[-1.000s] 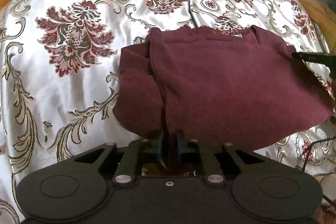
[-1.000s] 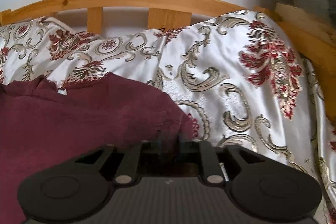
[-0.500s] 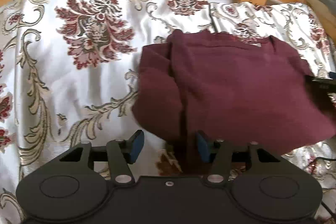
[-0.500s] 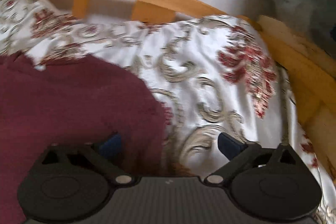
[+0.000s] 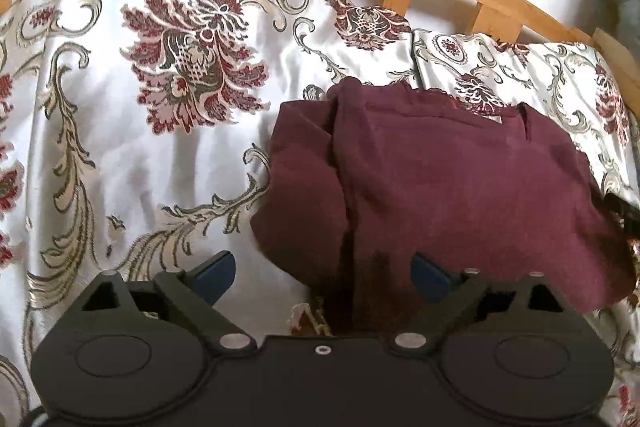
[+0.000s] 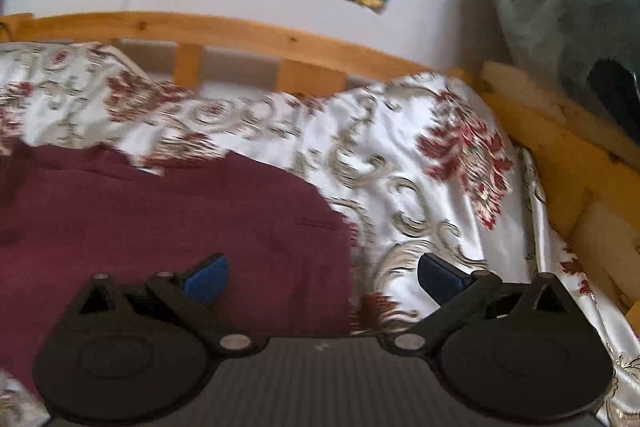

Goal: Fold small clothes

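Both grippers have just been opening. Left gripper [image 5: 322,273]: jaws wide, the maroon garment [image 5: 460,187] lies ahead, its near edge between them, so retreating may snag it. Right gripper [image 6: 322,277]: wide open, the garment's corner under its left finger [image 6: 208,277] could unfold if dragged.

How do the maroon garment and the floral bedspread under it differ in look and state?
The maroon garment is one plain dark colour; the floral bedspread is shiny white with red flowers and beige scrolls. The garment lies folded in layers with a crease on its left side; the bedspread is spread flat and covers the bed. Both are soft fabric.
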The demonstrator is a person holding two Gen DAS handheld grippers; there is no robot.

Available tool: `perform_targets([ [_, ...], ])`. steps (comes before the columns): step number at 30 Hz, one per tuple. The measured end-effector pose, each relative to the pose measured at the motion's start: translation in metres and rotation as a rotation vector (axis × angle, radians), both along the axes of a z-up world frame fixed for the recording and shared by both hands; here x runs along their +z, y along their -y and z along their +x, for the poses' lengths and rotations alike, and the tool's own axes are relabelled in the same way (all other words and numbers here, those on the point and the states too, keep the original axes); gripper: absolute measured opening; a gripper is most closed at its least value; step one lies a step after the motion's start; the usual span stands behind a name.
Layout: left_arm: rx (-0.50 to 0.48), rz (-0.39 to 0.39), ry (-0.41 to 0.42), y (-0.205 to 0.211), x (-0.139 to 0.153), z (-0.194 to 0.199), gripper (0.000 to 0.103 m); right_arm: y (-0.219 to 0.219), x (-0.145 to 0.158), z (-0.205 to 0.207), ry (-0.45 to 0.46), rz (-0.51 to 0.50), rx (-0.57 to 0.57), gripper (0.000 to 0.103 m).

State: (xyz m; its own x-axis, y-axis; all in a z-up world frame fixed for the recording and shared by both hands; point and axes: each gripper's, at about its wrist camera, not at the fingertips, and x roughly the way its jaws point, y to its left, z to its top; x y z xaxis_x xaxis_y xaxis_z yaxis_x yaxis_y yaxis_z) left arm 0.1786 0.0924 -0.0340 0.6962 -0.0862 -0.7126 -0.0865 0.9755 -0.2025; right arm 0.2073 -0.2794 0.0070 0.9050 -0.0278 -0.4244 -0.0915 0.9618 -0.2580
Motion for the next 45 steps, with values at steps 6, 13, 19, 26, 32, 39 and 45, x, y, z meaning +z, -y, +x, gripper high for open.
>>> perform_targets([
  [6,0.025,-0.030,-0.028,-0.002,-0.005,0.006,0.095,-0.048,-0.001,-0.036,-0.012,-0.026,0.112,0.103],
  [13,0.046,-0.048,-0.043,-0.006,-0.010,0.007,0.098,-0.080,-0.019,-0.067,0.074,-0.057,0.058,0.103],
  [19,0.065,-0.071,-0.062,-0.009,-0.015,0.009,0.099,-0.091,-0.040,-0.070,0.072,-0.108,0.061,0.103],
  [26,0.102,-0.083,-0.089,-0.015,-0.022,0.013,0.100,-0.108,-0.062,-0.056,0.072,-0.204,0.106,0.103],
  [32,0.111,-0.112,-0.088,-0.017,-0.022,0.012,0.102,-0.095,-0.071,-0.041,0.009,-0.109,0.137,0.103],
  [39,0.110,-0.109,-0.091,-0.017,-0.023,0.012,0.102,-0.088,-0.072,-0.041,0.002,-0.063,0.131,0.103],
  [45,0.108,-0.105,-0.091,-0.015,-0.023,0.011,0.102,-0.092,-0.073,-0.044,0.022,-0.084,0.127,0.103],
])
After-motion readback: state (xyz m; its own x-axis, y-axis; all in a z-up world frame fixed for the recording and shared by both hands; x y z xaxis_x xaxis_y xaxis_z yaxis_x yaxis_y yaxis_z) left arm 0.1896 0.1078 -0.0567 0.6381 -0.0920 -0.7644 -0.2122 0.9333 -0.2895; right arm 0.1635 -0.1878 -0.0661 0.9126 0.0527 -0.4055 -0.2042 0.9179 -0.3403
